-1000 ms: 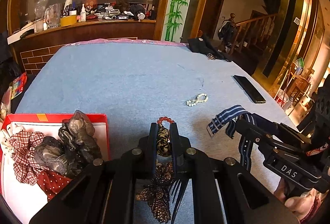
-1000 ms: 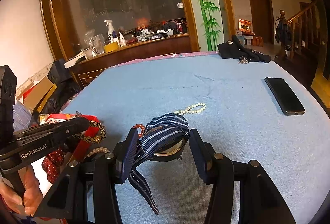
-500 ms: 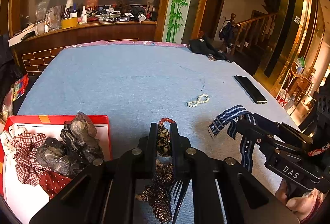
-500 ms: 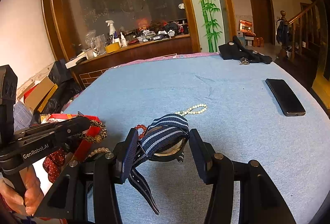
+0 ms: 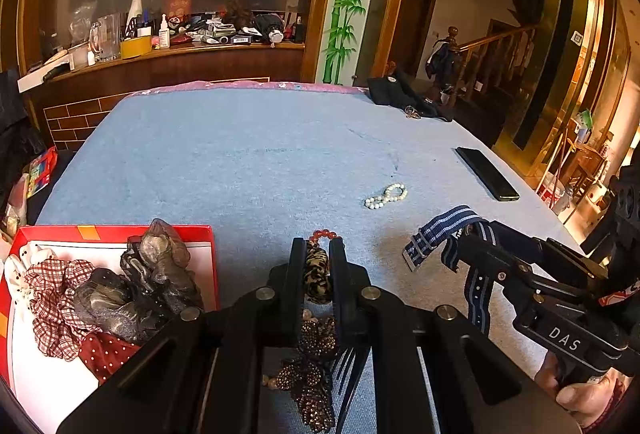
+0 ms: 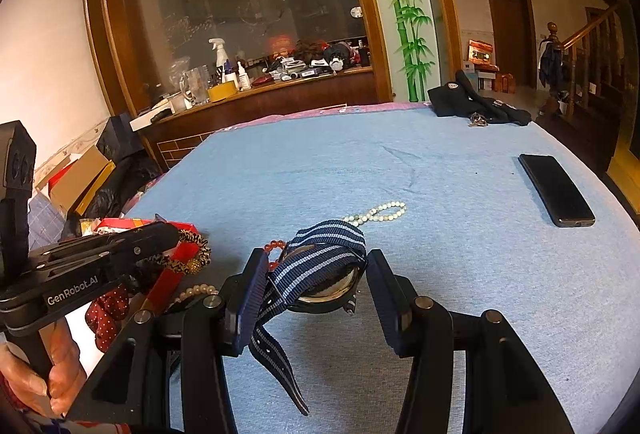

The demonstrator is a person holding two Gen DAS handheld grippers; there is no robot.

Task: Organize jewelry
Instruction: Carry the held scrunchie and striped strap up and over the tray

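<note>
While the left tool (image 5: 317,266) is pinched nearly shut low in the centre of its frame, a leopard-print scrunchie (image 5: 317,274) is clamped between its fingers, with a red bead bracelet (image 5: 324,233) lying just beyond the tips. The right tool (image 6: 314,286) is spread wide at the bottom of its view; a watch (image 6: 328,288) with a navy striped strap (image 6: 320,254) sits between the fingers, the strap draped against the left finger, though a firm grip cannot be confirmed. One pale bead bracelet (image 5: 386,195) is seen right of centre on the blue table (image 5: 240,162), one black phone (image 5: 486,173) toward the right edge, and one dark garment (image 5: 400,96) at the upper right. One red box (image 5: 120,232) is cut off at the lower left, with a checked scrunchie (image 5: 48,298), a grey organza scrunchie (image 5: 152,282) and a red dotted one (image 5: 104,354) counted inside. Beaded pieces (image 5: 312,374) beneath the left tool are mostly hidden and hard to make out, as is a dark comb (image 5: 352,370).
</note>
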